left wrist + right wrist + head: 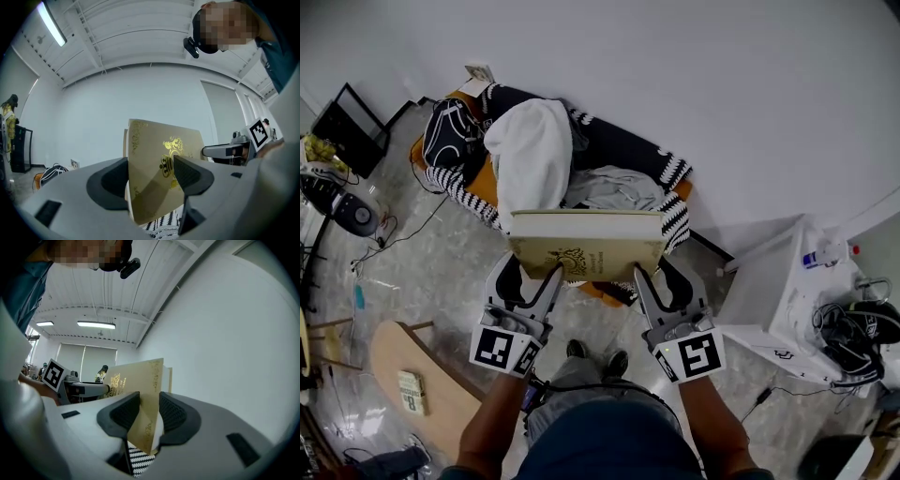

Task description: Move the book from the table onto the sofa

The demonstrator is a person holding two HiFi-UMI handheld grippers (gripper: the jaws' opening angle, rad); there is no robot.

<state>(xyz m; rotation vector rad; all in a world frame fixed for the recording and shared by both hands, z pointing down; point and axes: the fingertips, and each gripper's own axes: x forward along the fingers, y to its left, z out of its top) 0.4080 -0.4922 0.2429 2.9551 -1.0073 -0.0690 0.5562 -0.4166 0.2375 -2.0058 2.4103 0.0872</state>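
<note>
Below the white wall, the clothes-heaped orange sofa [419,150] lies straight ahead; my left tool [539,272] and right tool [654,272] each clamp the gold hardcover book [586,242], airborne, long axis crosswise.

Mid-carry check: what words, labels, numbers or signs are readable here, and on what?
Nothing reads clearly enough to quote.
Gold crest and lettering on the tan hardcover book: too small to read.
Cubes on left gripper and right gripper: black-and-white square markers, no letters.
Dark print on the pale card on the round wooden table: blurred.
Small dark logo on the white cabinet: unreadable.
</note>
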